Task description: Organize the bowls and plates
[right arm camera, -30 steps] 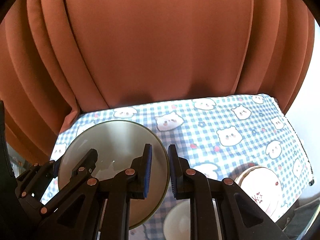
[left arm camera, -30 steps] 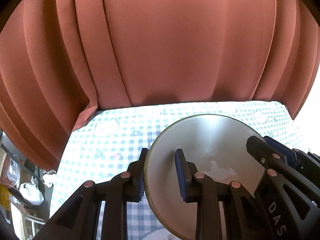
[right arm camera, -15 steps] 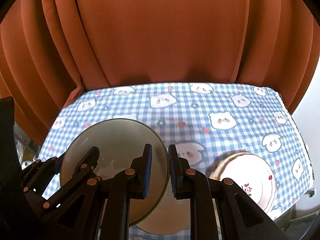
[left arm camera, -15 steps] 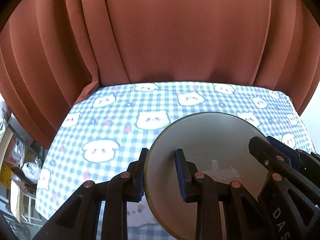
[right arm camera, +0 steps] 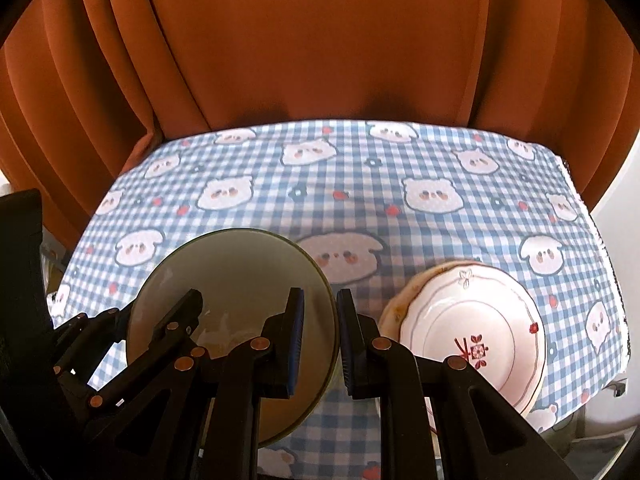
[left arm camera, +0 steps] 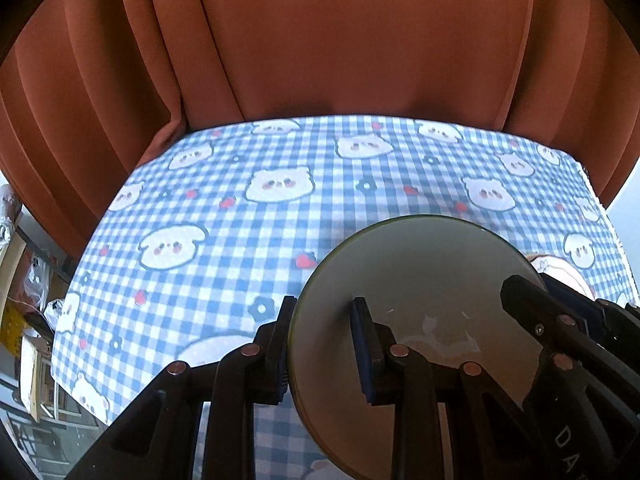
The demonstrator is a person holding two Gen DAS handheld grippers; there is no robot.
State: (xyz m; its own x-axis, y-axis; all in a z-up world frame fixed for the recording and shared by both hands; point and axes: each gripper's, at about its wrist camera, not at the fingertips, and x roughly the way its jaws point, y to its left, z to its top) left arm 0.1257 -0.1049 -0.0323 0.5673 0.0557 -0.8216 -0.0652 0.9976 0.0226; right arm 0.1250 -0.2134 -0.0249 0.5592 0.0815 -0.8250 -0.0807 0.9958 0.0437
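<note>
Both grippers clamp the rim of one grey plate [left arm camera: 420, 280], lifted above the checked tablecloth [left arm camera: 240, 220]. The left gripper [left arm camera: 324, 344] pinches its left edge at lower centre of its view; the right gripper [right arm camera: 320, 340] pinches its right edge. A white flowered plate [right arm camera: 472, 332] lies at lower right of the right view, before the rust curtain [right arm camera: 320, 40].

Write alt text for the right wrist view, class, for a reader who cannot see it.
Two hand-held grippers clamp opposite rims of a grey-green plate above a blue checked tablecloth: the right hand-held gripper on its right edge, the left hand-held gripper on its left. A white flower-patterned plate lies to the right; orange curtains hang behind.
</note>
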